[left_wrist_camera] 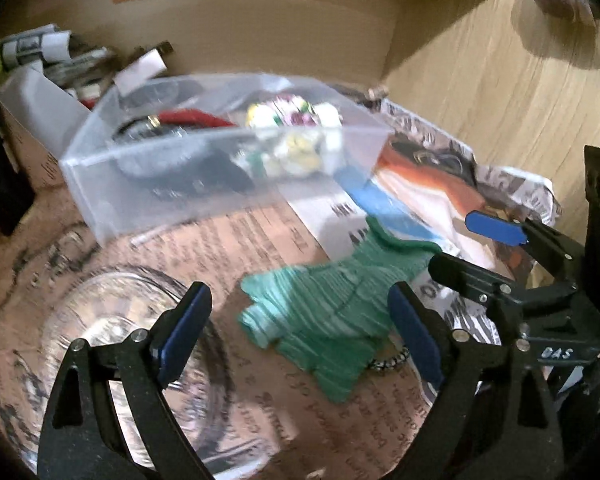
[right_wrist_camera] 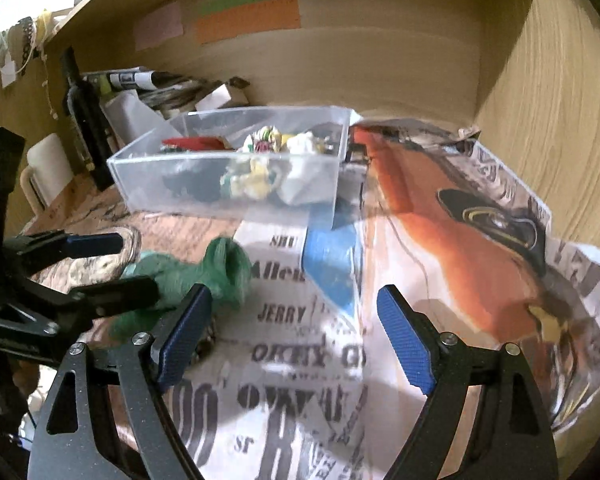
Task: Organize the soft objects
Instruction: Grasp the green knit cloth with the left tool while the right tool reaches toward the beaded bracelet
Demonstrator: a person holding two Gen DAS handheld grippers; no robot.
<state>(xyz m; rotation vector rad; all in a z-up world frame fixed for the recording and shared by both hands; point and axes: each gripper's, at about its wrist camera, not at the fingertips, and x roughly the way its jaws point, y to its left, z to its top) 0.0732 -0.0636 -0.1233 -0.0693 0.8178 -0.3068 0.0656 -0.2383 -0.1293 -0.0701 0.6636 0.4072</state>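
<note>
The left gripper [left_wrist_camera: 300, 340] hung open over the tabletop [left_wrist_camera: 228, 240], its blue pads spread wide with nothing between them. Just past them lay the green glove [left_wrist_camera: 324, 316], flat on the printed paper covering, cuff toward the far right. A small beaded ring [left_wrist_camera: 388, 360] peeped out from under the glove's near edge. A glass bowl [left_wrist_camera: 120, 340] sat to the left of the glove, partly behind the left finger.

The right gripper [right_wrist_camera: 296, 336] was open too, empty, held above a newspaper [right_wrist_camera: 300, 360] with bold black lettering and an orange picture. From that view the glove [right_wrist_camera: 204, 276] lay to the left, its cuff opening facing the camera, and the left gripper [right_wrist_camera: 116, 264] reached in beside it.

Behind the glove stood a clear plastic box [left_wrist_camera: 148, 172] on the tabletop, holding a flowered cloth bundle [left_wrist_camera: 296, 132], something red and some dark items. The right gripper [left_wrist_camera: 460, 244] showed at the right edge of the left view, close to the glove's cuff.
</note>
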